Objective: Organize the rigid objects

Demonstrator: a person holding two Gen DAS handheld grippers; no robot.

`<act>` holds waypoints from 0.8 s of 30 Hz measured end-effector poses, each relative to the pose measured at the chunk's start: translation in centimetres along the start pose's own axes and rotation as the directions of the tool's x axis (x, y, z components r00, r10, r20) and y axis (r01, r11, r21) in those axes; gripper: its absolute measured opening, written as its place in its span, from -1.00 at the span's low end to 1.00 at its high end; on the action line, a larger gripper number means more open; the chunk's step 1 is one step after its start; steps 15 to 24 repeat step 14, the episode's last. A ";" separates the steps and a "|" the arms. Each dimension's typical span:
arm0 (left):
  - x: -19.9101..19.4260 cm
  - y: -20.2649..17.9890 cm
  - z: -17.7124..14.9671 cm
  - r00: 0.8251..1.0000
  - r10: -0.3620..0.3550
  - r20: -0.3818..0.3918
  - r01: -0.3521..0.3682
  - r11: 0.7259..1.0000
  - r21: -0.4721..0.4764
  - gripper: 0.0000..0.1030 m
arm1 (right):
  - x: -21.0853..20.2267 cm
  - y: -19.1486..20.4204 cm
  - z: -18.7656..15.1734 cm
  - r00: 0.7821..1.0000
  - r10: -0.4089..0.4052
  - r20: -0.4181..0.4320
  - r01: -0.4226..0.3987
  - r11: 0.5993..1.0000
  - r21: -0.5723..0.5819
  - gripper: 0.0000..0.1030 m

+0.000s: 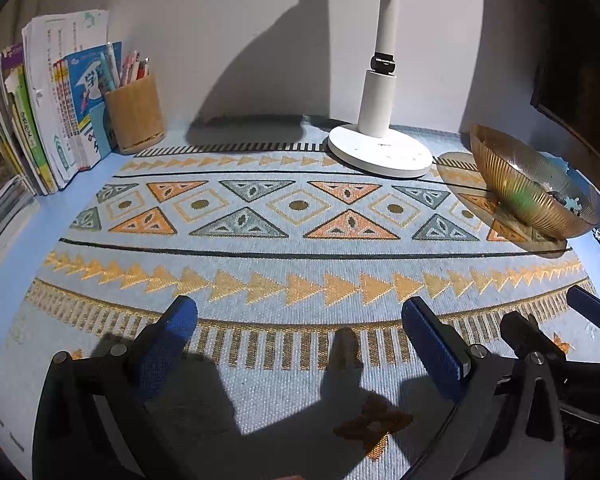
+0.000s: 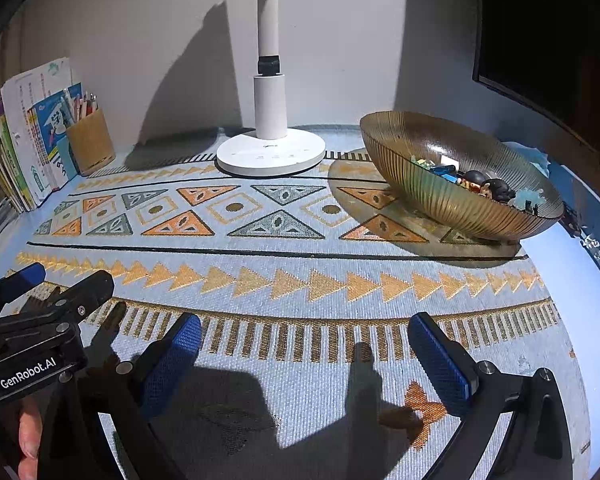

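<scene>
Both claws gape wide and empty; the bowl (image 2: 460,184) of small toys (image 2: 486,188) lies ahead-right, nearer the right claw (image 2: 305,354) than the left claw (image 1: 300,330).

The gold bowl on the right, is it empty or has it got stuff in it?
Not empty: the gold bowl holds small toys.

Both my wrist cams sit low over the patterned cloth (image 1: 300,216), looking forward past my spread-apart jaws to the back wall. Shared ahead: lamp base (image 1: 380,152), ribbed bowl (image 2: 452,184), books (image 1: 40,120). My left gripper (image 2: 20,284) shows left of my right jaws.
</scene>
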State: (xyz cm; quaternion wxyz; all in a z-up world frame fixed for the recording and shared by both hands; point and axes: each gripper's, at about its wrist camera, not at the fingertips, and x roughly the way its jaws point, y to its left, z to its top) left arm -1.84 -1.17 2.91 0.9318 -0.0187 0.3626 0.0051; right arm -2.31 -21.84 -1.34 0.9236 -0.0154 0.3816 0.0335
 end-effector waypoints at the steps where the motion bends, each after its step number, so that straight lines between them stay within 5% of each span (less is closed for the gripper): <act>1: -0.1 0.0 0.0 1.000 -0.002 0.004 0.002 1.000 0.001 0.98 | 0.0 0.0 0.0 1.000 0.001 0.000 -0.001 1.000 0.000 1.00; 24: -0.1 0.3 0.1 1.000 0.016 0.009 -0.016 1.000 -0.014 0.98 | 0.0 0.1 0.0 1.000 0.002 0.001 -0.002 1.000 -0.002 1.00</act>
